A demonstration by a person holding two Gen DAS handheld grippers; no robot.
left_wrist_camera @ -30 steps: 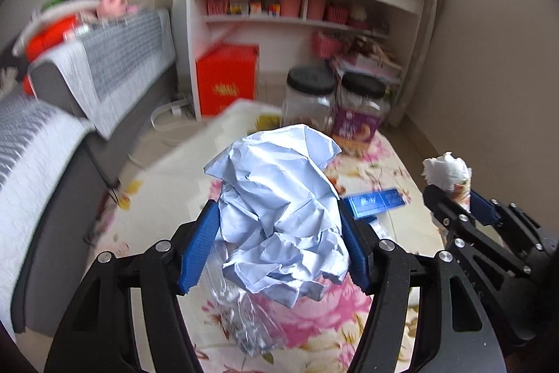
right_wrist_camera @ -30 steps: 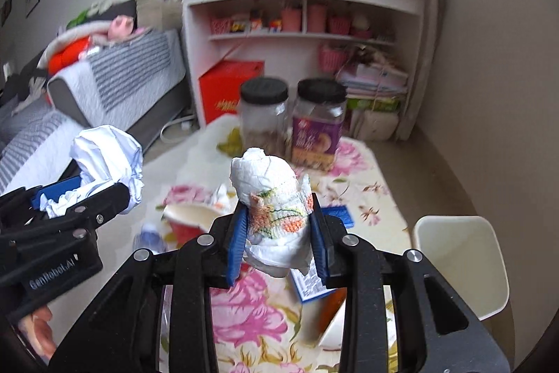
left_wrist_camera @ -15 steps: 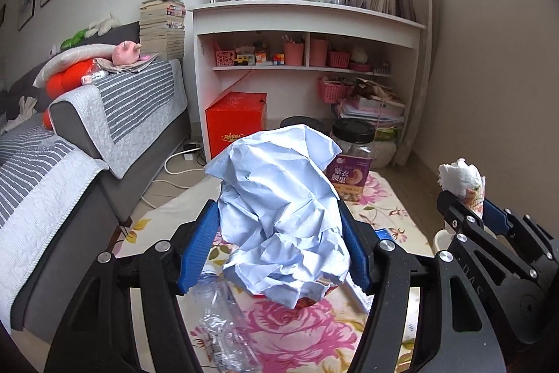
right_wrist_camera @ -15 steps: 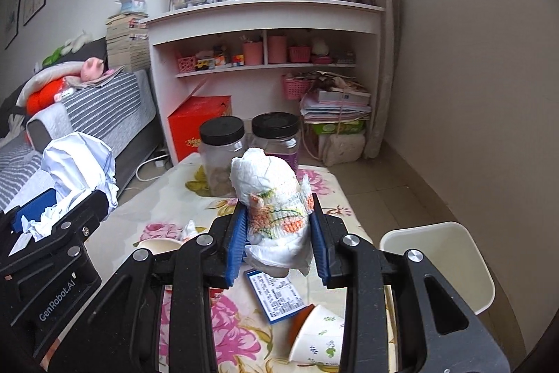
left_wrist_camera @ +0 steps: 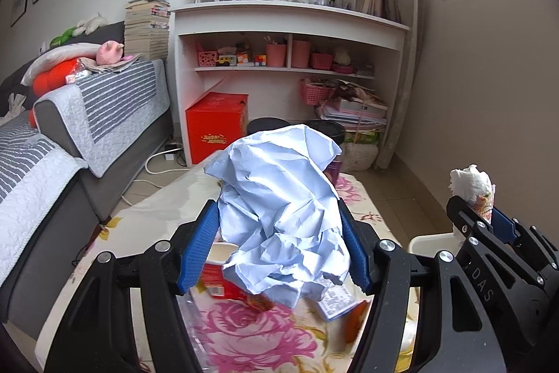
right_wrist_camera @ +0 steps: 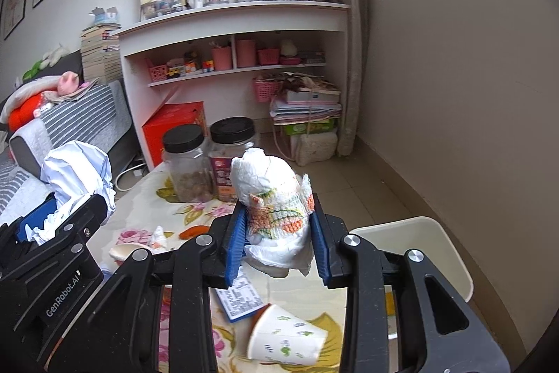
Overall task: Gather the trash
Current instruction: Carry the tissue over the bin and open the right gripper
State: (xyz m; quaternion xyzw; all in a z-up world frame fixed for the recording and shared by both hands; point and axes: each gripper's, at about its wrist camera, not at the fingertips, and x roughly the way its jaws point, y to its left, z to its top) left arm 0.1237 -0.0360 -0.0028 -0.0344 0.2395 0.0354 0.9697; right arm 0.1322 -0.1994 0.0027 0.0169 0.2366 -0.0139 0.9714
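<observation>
I had both tools up over the desk [right_wrist_camera: 181, 212], which wore a floral cloth. Largest first: sofa [left_wrist_camera: 104, 114] w/ striped covers on my left, white shelf unit [left_wrist_camera: 290, 34] straight ahead, red box [left_wrist_camera: 216, 128] on the floor at its foot. A white bin [right_wrist_camera: 436, 243] stood just beside the desk's right edge, below & to the right of my right tool.

On the desk's far end stood two jars [right_wrist_camera: 187, 163] w/ black lids, touching or nearly so. Nearer lay a paper cup [right_wrist_camera: 284, 336] on its side, a printed slip [right_wrist_camera: 239, 298] just behind it, an orange bit [right_wrist_camera: 194, 230], and a red-and-white tub [left_wrist_camera: 218, 271] partly hidden by my left tool.

Left tool [left_wrist_camera: 279, 243] was clamped on a paper wad [left_wrist_camera: 283, 208], pale blue, crumpled, big enough to bulge over both pads & block most of the view. Held in the air above the desk.

Right tool [right_wrist_camera: 276, 240] was closed on a tissue wad [right_wrist_camera: 272, 194], white w/ orange-green print, also held above the desk, near the bin side. Wad stuck up past the tips.
</observation>
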